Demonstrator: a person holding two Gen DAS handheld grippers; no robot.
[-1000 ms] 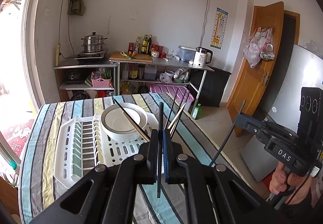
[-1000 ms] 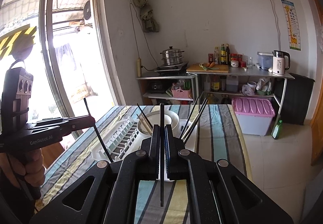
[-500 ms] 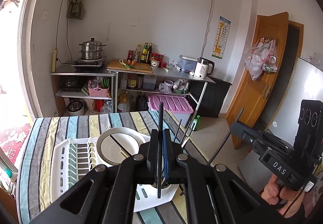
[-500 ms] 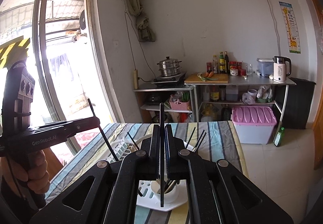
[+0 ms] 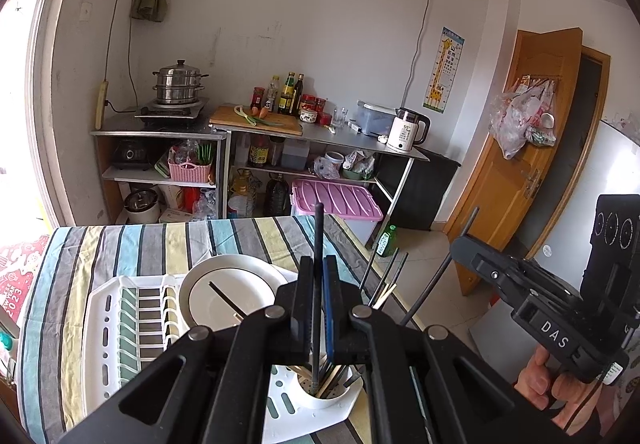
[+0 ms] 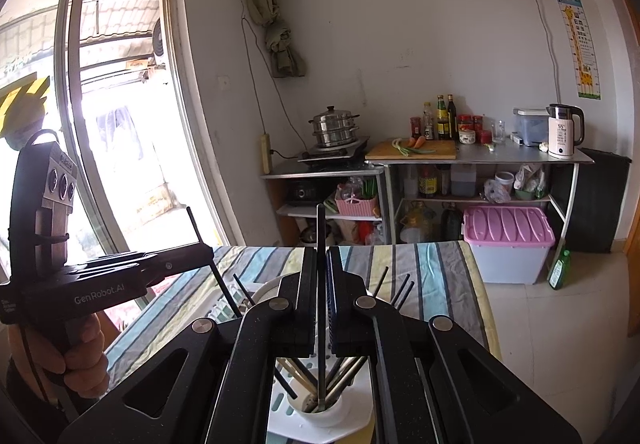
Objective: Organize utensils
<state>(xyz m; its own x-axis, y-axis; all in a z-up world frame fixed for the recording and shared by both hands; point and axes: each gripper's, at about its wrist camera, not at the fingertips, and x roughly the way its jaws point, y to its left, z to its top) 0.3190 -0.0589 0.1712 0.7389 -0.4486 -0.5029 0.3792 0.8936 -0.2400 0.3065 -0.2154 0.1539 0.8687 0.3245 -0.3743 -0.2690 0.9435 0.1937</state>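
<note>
My left gripper [image 5: 318, 264] is shut on an upright black chopstick [image 5: 318, 228]. Its lower end shows over the mouth of the white utensil cup [image 5: 320, 398] at the near end of the white dish rack [image 5: 108, 324]. My right gripper [image 6: 321, 256] is shut on another black chopstick [image 6: 321, 228], whose tip points into the same cup [image 6: 332, 414]. Several chopsticks lean in that cup. Each gripper appears in the other's view: the right gripper [image 5: 458, 244] at the right, the left gripper [image 6: 208, 252] at the left, each hand-held with its stick.
A white plate [image 5: 228, 292] with a chopstick across it sits in the rack on the striped tablecloth [image 5: 160, 244]. Beyond the table stand metal shelves with a steamer pot [image 5: 178, 84], bottles and a kettle [image 5: 406, 130]. A pink-lidded bin [image 6: 506, 240] sits on the floor.
Both grippers drew back along the table with their chopsticks still clamped. The plate slid away from the view's middle, and the utensil cup now lies under both pairs of fingers.
</note>
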